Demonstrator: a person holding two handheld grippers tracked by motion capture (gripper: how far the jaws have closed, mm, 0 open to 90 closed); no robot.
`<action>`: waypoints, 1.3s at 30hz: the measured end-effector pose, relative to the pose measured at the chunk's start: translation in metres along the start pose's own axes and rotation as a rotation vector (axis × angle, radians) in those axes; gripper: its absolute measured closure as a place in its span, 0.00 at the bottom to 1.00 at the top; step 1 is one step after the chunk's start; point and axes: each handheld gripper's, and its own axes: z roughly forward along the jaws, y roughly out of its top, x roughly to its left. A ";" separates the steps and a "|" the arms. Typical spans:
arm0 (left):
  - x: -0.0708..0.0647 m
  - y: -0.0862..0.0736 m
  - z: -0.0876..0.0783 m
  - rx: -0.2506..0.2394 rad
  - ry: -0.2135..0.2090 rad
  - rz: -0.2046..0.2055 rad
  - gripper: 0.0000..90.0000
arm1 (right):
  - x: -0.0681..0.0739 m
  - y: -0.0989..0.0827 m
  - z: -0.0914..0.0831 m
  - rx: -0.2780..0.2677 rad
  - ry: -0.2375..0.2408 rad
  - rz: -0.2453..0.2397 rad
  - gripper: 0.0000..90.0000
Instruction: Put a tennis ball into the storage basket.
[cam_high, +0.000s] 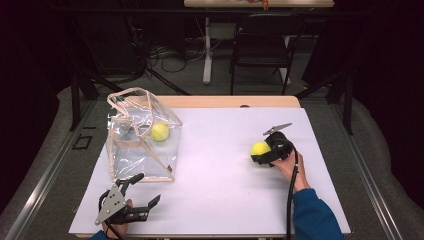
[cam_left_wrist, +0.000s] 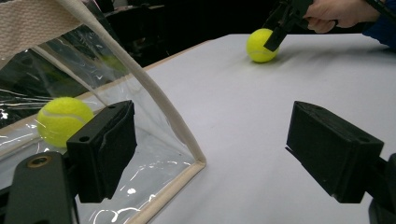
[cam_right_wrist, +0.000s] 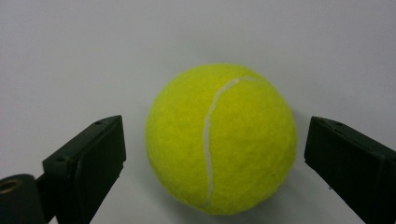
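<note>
Tennis ball (cam_right_wrist: 221, 139) between parted right gripper (cam_high: 262, 154) jaws, on the white table (cam_high: 225, 150) at 3 o'clock.
Pads seemingly clear of it; left gripper (cam_high: 141, 189) gapes empty at 7 o'clock beside clear bag (cam_high: 142, 140) holding 1 ball (cam_high: 160, 132).

The far side of the tennis ball (cam_high: 259, 148) is covered by the right claw (cam_high: 262, 156) in the high view, and the clear bag (cam_left_wrist: 56, 70) is cut off by the left edge in the left gripper view.

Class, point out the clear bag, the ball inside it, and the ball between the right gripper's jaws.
clear bag (cam_high: 123, 160), high view, front wall.
ball inside it (cam_high: 160, 132), high view, centre.
ball between the jaws (cam_right_wrist: 221, 138), right gripper view, centre.
</note>
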 end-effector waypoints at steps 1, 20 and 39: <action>0.000 0.000 0.000 0.001 0.000 -0.002 0.17 | 0.000 0.000 -0.001 0.001 -0.001 -0.002 0.07; 0.001 -0.001 0.000 -0.001 -0.002 -0.013 0.17 | 0.004 0.001 0.003 0.034 -0.034 -0.012 0.28; 0.001 0.000 0.002 0.004 -0.006 -0.013 0.17 | 0.008 0.004 -0.011 0.007 -0.042 -0.042 0.29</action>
